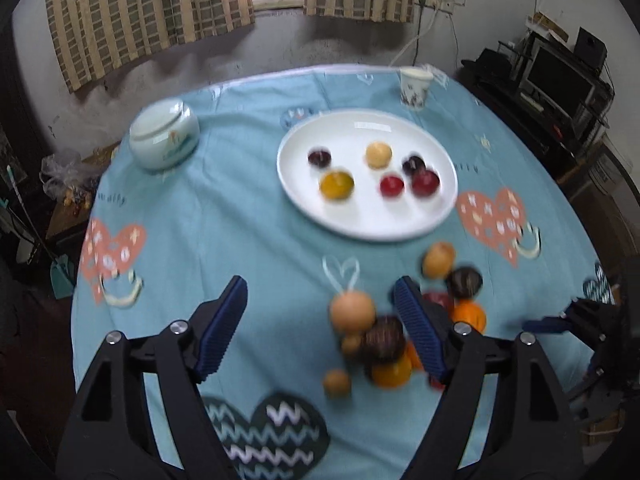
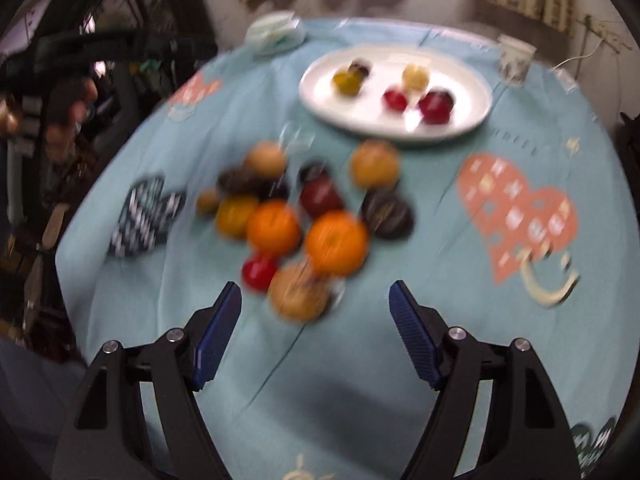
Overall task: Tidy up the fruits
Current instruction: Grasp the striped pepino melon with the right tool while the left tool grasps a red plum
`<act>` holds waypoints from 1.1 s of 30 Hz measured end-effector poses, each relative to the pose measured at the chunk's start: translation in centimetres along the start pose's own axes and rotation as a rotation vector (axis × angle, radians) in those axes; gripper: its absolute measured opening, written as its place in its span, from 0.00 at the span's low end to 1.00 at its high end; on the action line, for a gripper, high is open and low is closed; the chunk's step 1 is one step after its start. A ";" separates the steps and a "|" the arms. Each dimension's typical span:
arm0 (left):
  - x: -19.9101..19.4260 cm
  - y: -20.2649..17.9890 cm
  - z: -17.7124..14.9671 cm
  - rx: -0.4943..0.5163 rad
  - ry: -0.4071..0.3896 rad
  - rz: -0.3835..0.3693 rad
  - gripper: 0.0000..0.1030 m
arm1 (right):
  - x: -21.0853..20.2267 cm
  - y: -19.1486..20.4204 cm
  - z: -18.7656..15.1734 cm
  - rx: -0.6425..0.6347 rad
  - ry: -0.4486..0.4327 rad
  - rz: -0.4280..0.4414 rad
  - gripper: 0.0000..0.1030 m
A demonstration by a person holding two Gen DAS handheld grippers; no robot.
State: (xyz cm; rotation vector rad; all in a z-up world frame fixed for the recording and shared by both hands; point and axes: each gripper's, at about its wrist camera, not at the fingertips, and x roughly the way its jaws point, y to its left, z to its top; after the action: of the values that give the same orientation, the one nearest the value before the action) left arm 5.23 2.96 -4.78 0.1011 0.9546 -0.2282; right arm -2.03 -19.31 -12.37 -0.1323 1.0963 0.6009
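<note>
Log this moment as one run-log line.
left gripper: open, empty | right gripper: open, empty | white plate: six fruits on it | fruit pile: loose on blue tablecloth, near side of plate | views blurred

Left gripper (image 1: 320, 312), right gripper (image 2: 315, 306): jaws spread, empty.

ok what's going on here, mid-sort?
A person with a handheld gripper in each hand is moving fruit from a loose pile on the blue tablecloth onto a white plate. Six small fruits sit on the plate already; a dozen or so, including two oranges, remain in the pile. Both the left gripper and the right gripper are open and empty, above the cloth near the pile. A lidded jar and a cup stand at the far side.
</note>
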 end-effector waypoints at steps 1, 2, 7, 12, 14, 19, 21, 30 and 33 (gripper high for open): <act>-0.1 -0.1 -1.3 0.002 0.020 -0.008 0.75 | 0.8 0.3 -0.5 -0.001 0.019 -0.001 0.74; 0.0 -0.3 -2.4 0.006 0.038 -0.016 0.75 | 1.4 0.3 -0.7 0.004 0.031 -0.002 0.74; 0.3 -1.7 -6.9 0.002 0.120 -0.043 0.75 | 3.5 0.3 -0.1 0.023 0.037 0.006 0.68; 0.4 -3.4 -8.5 0.004 0.152 -0.072 0.75 | 4.6 0.0 1.0 0.005 0.029 0.011 0.44; 0.6 -4.5 -8.7 0.021 0.157 -0.069 0.76 | 4.4 0.0 1.0 -0.014 0.041 0.018 0.39; 2.0 -7.2 -8.8 0.051 0.173 -0.096 0.76 | 2.4 -1.3 -0.2 0.023 0.034 0.033 0.39; 2.8 -8.4 -8.6 0.053 0.179 -0.104 0.76 | 1.5 -2.5 -1.0 0.065 0.027 0.025 0.39; 7.3 -10.9 -8.4 -0.026 0.254 -0.101 0.59 | -0.3 -5.0 -4.0 0.137 0.033 0.003 0.39; 8.7 -11.0 -8.4 -0.050 0.295 -0.107 0.31 | -0.3 -5.1 -4.4 0.134 0.039 0.010 0.39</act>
State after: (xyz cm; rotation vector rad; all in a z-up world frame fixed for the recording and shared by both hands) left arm 0.75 -7.42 -16.55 0.0381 1.2603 -0.2928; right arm -2.98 -25.42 -15.10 -0.0224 1.1726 0.5340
